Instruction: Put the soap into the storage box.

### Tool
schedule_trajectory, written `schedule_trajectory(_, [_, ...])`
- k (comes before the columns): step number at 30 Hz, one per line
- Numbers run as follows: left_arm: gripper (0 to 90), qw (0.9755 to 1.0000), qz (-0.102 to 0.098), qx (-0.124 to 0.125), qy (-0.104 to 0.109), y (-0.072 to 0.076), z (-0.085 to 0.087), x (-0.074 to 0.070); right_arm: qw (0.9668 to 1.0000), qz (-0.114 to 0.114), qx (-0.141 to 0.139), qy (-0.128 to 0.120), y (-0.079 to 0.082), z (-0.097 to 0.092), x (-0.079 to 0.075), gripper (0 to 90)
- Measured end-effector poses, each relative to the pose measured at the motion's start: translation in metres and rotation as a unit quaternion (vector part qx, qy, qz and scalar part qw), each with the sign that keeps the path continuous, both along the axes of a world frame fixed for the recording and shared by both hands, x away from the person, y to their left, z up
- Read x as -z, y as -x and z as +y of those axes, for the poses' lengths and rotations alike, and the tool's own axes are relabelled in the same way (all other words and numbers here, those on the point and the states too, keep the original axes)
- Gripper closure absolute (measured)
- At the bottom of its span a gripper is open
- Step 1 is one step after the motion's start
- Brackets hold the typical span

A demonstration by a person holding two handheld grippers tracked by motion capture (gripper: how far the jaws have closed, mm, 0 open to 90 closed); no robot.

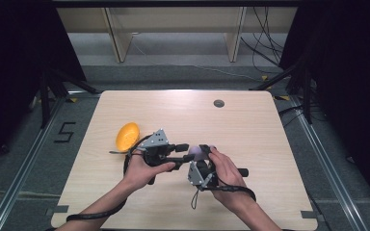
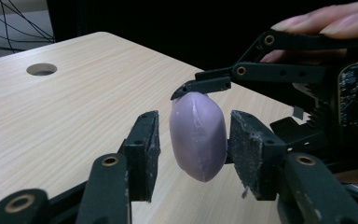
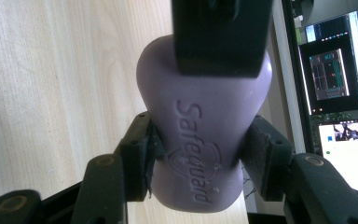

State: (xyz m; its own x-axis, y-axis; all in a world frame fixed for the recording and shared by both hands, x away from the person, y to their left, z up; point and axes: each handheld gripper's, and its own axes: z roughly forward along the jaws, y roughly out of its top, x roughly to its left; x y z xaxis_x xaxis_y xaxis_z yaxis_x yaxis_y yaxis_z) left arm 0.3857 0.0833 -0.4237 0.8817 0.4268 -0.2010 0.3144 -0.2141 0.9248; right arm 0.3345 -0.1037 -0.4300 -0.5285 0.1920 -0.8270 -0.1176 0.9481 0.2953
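Three views of one handover above a pale wooden table (image 1: 250,134).

High view, from above: two forearms entering from the bottom edge, left hand (image 1: 142,171) and right hand (image 1: 226,173) each wrapped around a black two-jaw gripper. Left gripper (image 1: 189,151) lying level, pointing toward the right of the view. Right gripper (image 1: 205,153) pointing away from the person. Where the two sets of jaws meet, near the table's middle: a small lilac moulded bar of soap (image 1: 196,154), just to the right of the left jaws and within reach of both. Long axis too small to tell here. Well off to the left, on the tabletop: an orange-yellow oval thing (image 1: 127,136).

Left gripper view: soap (image 2: 198,140) seen edge-on, clear of the table, standing between the pads of the left gripper (image 2: 193,154). Long axis top to bottom in this view, tapered ends up and down. Jaws spread either side of the thin dimension, with a clear gap at the left pad and the right pad at or near the surface, no squeeze visible. At the soap's upper end, one of the right gripper's fingers (image 2: 209,85). Far behind, a round hole in the table (image 2: 42,69).

Right gripper view: soap (image 3: 200,135) pinched firmly across its width by the right gripper (image 3: 198,158), near end low between the pads. Long axis running straight out along these jaws, embossed lettering reading outward along the broad face. Over the far end, a black pad of the left gripper (image 3: 221,37). Judging from this: left jaws set to close on the broad faces, crosswise to the right gripper's hold. At the right edge, lit computer screens (image 3: 335,70).
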Motion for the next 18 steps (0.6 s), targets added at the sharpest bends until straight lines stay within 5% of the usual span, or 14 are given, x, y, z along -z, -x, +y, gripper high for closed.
schedule_trajectory(18, [56.1,0.9998,0.017,0.003,-0.004,-0.004,-0.012,0.004,0.9996,-0.015,-0.013,0.02,-0.001,-0.001,-0.001,49.9])
